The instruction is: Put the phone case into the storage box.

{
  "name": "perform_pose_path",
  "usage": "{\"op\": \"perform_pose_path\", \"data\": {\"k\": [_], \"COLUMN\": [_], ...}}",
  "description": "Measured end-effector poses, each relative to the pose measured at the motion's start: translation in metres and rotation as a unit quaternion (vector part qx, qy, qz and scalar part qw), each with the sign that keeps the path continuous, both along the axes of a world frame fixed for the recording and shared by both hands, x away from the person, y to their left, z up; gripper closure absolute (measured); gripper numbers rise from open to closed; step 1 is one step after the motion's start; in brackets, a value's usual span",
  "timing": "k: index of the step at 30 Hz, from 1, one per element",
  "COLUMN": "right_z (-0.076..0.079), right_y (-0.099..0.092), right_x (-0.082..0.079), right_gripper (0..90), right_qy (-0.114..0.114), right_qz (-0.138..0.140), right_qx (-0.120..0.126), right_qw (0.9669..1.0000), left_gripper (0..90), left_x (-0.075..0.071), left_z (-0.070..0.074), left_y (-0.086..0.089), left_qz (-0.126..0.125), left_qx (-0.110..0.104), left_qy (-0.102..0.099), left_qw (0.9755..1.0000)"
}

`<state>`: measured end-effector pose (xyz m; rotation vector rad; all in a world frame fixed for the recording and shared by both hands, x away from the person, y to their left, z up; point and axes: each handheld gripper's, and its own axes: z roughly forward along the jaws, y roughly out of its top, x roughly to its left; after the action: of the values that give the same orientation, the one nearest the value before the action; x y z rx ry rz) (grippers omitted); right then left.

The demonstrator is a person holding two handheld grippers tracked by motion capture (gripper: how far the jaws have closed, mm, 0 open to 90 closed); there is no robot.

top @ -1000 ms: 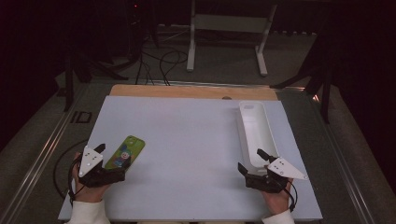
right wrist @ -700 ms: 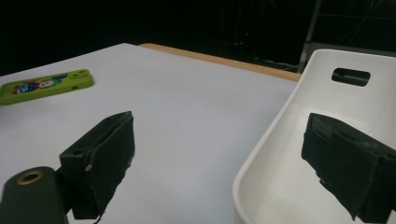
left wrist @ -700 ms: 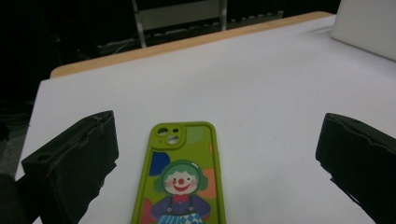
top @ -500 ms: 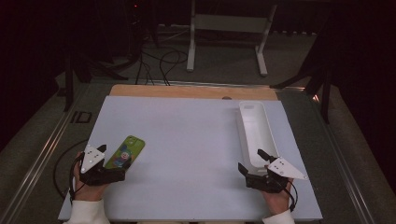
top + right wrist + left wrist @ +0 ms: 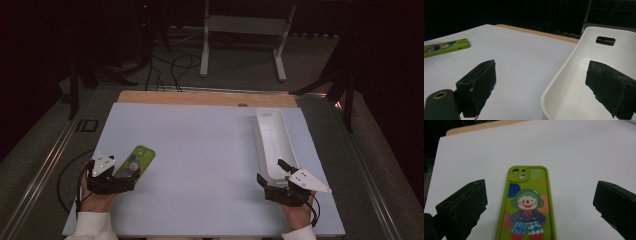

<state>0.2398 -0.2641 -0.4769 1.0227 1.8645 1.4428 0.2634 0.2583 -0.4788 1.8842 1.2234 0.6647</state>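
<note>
A green phone case with a clown picture lies flat near the left front of the white table top. My left gripper is open at its near end. In the left gripper view the case lies between the two spread jaws of this gripper, touching neither. A long white tray lies at the right. My right gripper stands open across its near end. In the right gripper view my right gripper has one jaw inside the tray and the other outside its wall.
A wooden strip borders the table's far edge. Beyond it are a metal stand and cables on a dark floor. The green case shows far off in the right gripper view. Open white surface lies between the two grippers.
</note>
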Motion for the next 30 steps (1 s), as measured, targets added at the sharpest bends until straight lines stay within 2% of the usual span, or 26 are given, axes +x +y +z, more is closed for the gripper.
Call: {"op": "perform_pose_path", "data": {"k": [8,15,25,30], "right_z": [0.000,0.000,0.000,0.000], "right_y": [-0.001,-0.001,-0.001,0.000], "right_x": [0.000,0.000,0.000,0.000], "right_gripper": [9.6,9.6,9.6,9.6], "right_qy": [0.001,0.001,-0.001,0.000], "right_qz": [-0.001,-0.002,-0.002,-0.002], "right_qx": [0.001,0.001,0.001,0.000], "right_qw": [1.0000,1.0000,1.0000,1.0000], "left_gripper": [0.0,0.0,0.0,0.0], "left_x": [0.012,0.018,0.030,0.034], "left_z": [-0.007,-0.012,-0.022,-0.025], "left_y": [0.001,0.002,0.001,0.001], "left_qz": [0.006,0.011,0.012,0.011], "left_qx": [0.010,0.017,0.032,0.033], "left_qy": [0.037,0.056,0.096,0.108], "left_qw": [0.9992,0.9982,0.9948,0.9935]}}
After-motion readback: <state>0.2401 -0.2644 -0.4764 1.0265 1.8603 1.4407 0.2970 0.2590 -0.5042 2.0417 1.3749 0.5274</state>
